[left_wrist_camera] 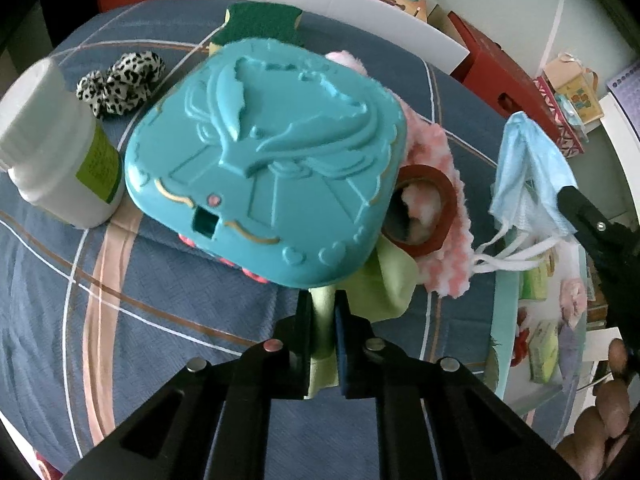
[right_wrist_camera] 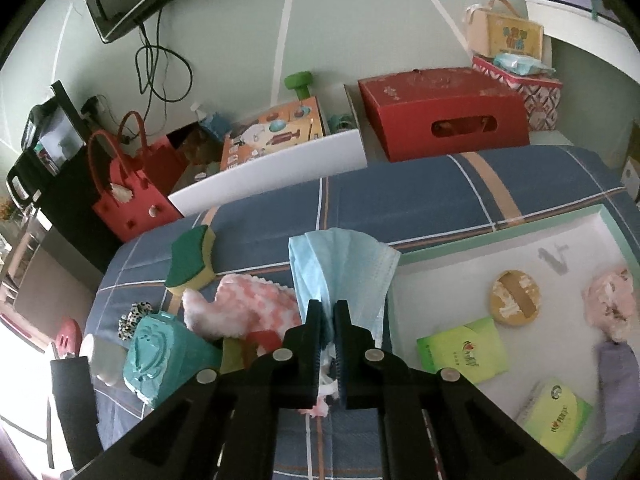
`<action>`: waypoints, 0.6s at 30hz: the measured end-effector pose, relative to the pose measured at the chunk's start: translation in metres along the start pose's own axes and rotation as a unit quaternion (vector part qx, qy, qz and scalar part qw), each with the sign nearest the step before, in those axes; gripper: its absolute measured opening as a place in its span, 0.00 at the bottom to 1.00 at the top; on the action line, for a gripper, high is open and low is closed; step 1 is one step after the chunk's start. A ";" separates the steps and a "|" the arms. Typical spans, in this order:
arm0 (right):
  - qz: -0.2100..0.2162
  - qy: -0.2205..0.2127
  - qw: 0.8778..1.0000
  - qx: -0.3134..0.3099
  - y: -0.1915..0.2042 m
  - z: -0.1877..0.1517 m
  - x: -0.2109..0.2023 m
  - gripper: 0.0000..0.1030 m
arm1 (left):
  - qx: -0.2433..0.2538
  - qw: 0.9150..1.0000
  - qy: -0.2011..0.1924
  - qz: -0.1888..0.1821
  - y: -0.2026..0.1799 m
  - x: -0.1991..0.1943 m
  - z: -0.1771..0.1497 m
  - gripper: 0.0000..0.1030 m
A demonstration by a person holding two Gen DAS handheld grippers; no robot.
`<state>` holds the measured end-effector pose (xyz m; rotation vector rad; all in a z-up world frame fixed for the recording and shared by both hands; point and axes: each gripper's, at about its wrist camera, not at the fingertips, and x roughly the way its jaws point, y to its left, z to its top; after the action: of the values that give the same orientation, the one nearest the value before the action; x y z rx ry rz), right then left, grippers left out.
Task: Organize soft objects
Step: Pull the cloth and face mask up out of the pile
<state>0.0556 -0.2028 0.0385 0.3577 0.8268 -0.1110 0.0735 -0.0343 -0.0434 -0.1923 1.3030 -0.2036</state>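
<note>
Green cloth [left_wrist_camera: 384, 280], apparently mostly under teal case [left_wrist_camera: 264, 160]

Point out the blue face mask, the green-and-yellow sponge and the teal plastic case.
blue face mask [right_wrist_camera: 344, 264]: right wrist view, pleated middle.
green-and-yellow sponge [right_wrist_camera: 188, 260]: right wrist view, green scouring face.
teal plastic case [left_wrist_camera: 272, 156]: left wrist view, embossed lid centre.

My left claw [left_wrist_camera: 323, 312] sits hard against the teal case [left_wrist_camera: 264, 160], which blocks the way forward. The white bottle [left_wrist_camera: 60, 148] crowds its left side, pink fluffy cloth [left_wrist_camera: 436, 216] its right. Bare worktop [left_wrist_camera: 152, 320] lies open near-left. Ahead of my right claw [right_wrist_camera: 329, 320], the tray [right_wrist_camera: 440, 276] has bare floor between the tissue packs [right_wrist_camera: 464, 350].
</note>
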 end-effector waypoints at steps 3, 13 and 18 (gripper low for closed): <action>-0.004 -0.002 1.000 -0.004 0.002 0.000 -0.001 0.06 | -0.007 1.000 0.005 -0.004 0.005 0.002 0.000 0.10; -0.007 0.000 1.000 0.001 0.000 0.000 -0.002 0.06 | 0.002 1.000 -0.004 -0.006 -0.003 -0.003 0.001 0.06; -0.002 -0.014 1.000 0.001 0.000 0.003 -0.013 0.06 | 0.005 0.999 -0.024 -0.034 -0.007 -0.023 0.003 0.05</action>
<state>0.0491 -0.2041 0.0495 0.3563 0.7994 -0.1212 0.0708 -0.0352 -0.0198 -0.2320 1.2475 -0.2621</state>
